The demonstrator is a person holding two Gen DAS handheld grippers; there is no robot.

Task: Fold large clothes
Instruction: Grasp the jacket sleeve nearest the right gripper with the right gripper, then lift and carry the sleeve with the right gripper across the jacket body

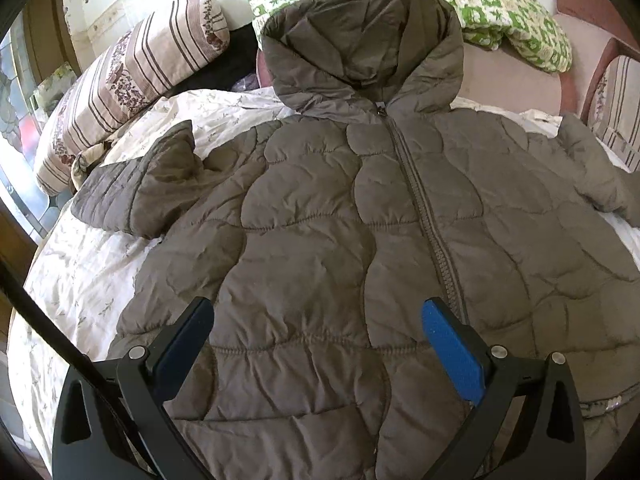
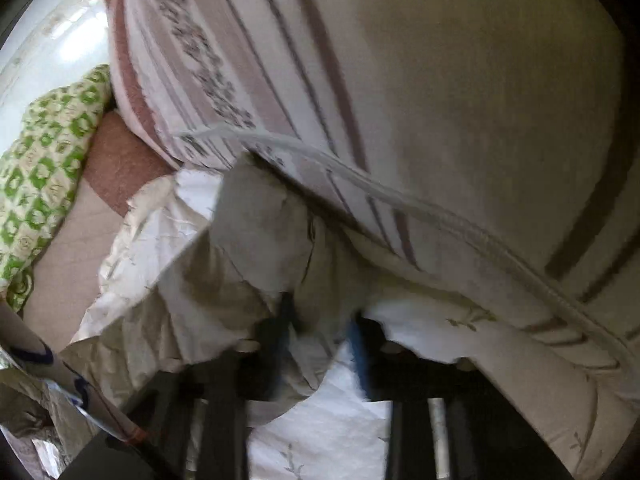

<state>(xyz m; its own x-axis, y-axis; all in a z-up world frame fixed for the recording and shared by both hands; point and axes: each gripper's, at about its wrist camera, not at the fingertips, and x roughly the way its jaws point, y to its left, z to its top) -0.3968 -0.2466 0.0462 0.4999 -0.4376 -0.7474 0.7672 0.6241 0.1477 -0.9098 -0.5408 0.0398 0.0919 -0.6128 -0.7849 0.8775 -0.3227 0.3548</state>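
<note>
A brown quilted hooded jacket (image 1: 328, 208) lies zipped and face up on the bed, hood toward the pillows. Its left sleeve (image 1: 136, 188) is bent on the sheet; the right sleeve (image 1: 592, 172) runs off toward the frame's edge. My left gripper (image 1: 320, 316) hovers open over the jacket's lower front, nothing between its blue pads (image 1: 452, 344). The right wrist view is blurred. There my right gripper (image 2: 322, 326) stands narrow, its fingers pinching a grey-beige fold that looks like the jacket sleeve (image 2: 248, 232), beside a striped pillow.
The white flowered sheet (image 1: 88, 280) covers the bed. Striped pillows (image 1: 132, 76) lie at the left and far right (image 2: 440, 100). A green patterned quilt (image 1: 500, 4) is bunched at the head. A dark bar (image 1: 36, 308) crosses the lower left.
</note>
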